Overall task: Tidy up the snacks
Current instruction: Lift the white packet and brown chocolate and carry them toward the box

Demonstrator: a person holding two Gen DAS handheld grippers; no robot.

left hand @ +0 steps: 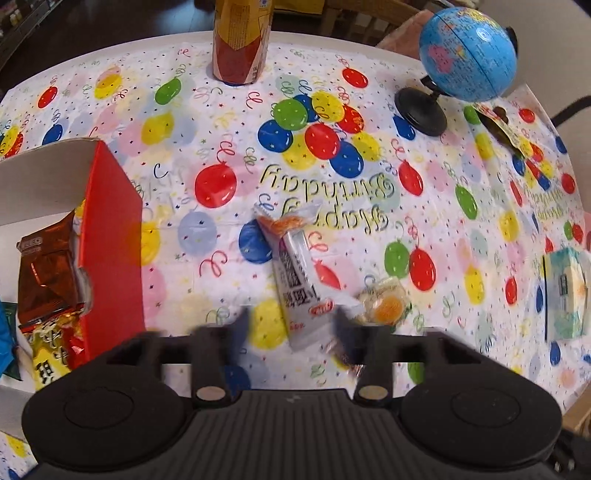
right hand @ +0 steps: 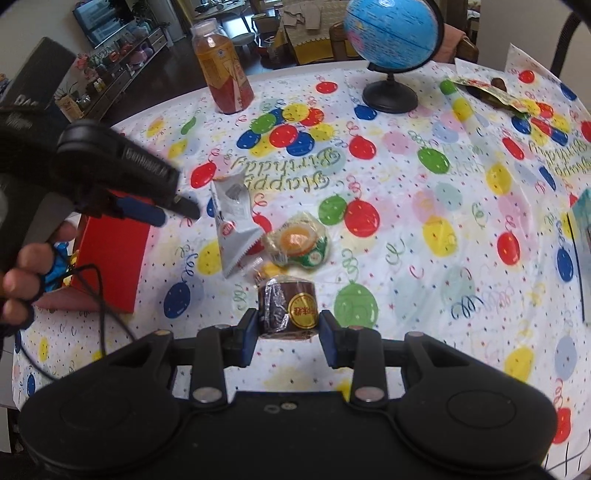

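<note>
Right now, right gripper point(right hand: 288, 325) is clamped on a brown wrapped cake point(right hand: 287, 308) with a gold round label, fingers point(right hand: 248, 328) pressing both sides, cake held up off the desk point(right hand: 424, 258). Just beyond it on the balloon-print tablecloth point(right hand: 461, 206): small yellow candy point(right hand: 266, 273), then a clear-wrapped snack with an orange centre point(right hand: 297, 242), and beside that a white-grey sachet point(right hand: 236, 225) lying flat, tip touching the candy area.

Left gripper point(left hand: 291, 325) is released, fingers point(left hand: 242, 326) spread and blurred, nothing pinched; the sachet point(left hand: 299, 280) lies on the desk under the gap. In the right view it hovers over the red box point(right hand: 110, 254), a hand point(right hand: 26, 273) on its grip.

Red box point(left hand: 110, 240) sits at left edge, open top, holding a brown foil pack point(left hand: 44, 273) and a yellow-red pack point(left hand: 51, 350).

Further out: light blue box point(left hand: 565, 295) at right edge, bottle with orange-red label point(right hand: 221, 66), globe on black stand point(right hand: 391, 33), flat dark packet point(right hand: 491, 92) at far right.
</note>
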